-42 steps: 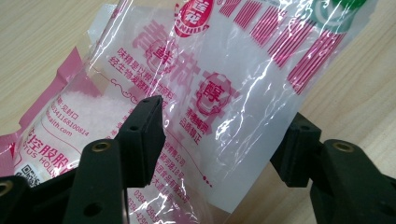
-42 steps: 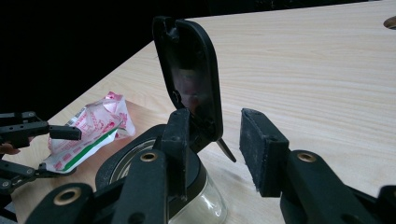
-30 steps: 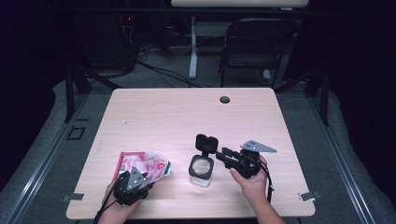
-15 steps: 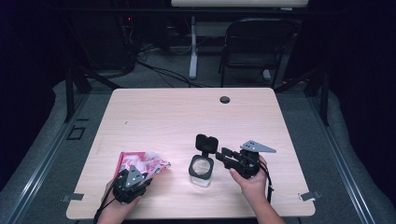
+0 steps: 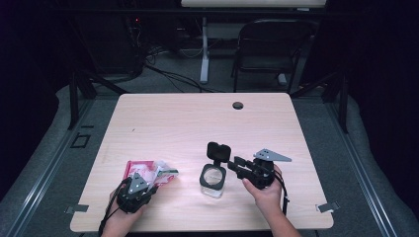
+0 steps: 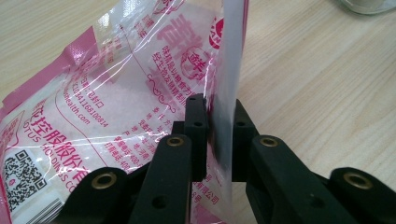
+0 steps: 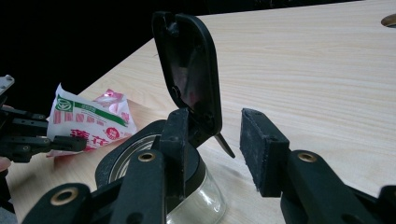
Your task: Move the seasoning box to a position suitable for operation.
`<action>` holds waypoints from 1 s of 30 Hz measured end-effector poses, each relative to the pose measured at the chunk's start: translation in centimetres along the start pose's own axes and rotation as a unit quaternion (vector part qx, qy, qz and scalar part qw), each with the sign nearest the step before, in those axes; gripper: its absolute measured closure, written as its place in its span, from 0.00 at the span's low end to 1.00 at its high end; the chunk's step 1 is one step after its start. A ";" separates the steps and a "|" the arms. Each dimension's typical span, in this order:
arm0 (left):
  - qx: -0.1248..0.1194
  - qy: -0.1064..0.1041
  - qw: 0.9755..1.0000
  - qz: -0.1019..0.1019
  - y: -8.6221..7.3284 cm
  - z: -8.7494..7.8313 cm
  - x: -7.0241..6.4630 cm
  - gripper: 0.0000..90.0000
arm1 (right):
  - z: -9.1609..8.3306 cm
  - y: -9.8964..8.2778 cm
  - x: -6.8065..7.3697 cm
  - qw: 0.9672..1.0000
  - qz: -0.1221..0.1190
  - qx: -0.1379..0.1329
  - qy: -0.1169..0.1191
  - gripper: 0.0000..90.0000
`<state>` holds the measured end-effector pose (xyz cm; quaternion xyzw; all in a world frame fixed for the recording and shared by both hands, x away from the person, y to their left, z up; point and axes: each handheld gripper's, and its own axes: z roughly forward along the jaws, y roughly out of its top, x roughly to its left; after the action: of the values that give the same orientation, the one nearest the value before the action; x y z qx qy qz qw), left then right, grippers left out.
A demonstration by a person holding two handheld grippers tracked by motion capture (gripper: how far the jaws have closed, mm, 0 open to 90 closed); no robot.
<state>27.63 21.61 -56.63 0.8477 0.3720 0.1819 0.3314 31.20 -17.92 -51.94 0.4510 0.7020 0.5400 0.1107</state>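
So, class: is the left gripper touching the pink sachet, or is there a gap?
Touching. In the left gripper view the left gripper, whose jaws have just been closing, pinches the pink sachet by its upright clear edge, both pads pressed against the film.

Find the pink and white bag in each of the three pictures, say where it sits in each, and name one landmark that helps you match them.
High view: the bag lies near the table's front left, at the left gripper.
Left gripper view: it spreads across the left and centre, a flap pinched between the jaws.
Right gripper view: it lies far left, behind the jar.
Shared landmark: the glass jar with its black flip lid raised.
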 end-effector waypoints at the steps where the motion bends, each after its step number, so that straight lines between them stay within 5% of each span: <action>1: -0.001 -0.002 1.000 -0.002 0.0 0.0 0.1 0.94 | 0.0 0.0 0.0 1.000 0.000 0.000 0.000 0.69; 30: -0.008 0.003 1.000 -0.008 0.1 -0.5 0.3 1.00 | -0.1 -0.1 -0.1 1.000 0.002 0.001 -0.002 0.69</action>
<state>27.63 22.03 -56.19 0.8417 0.3780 0.1845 0.3386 31.20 -18.05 -52.00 0.4537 0.7016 0.5382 0.1107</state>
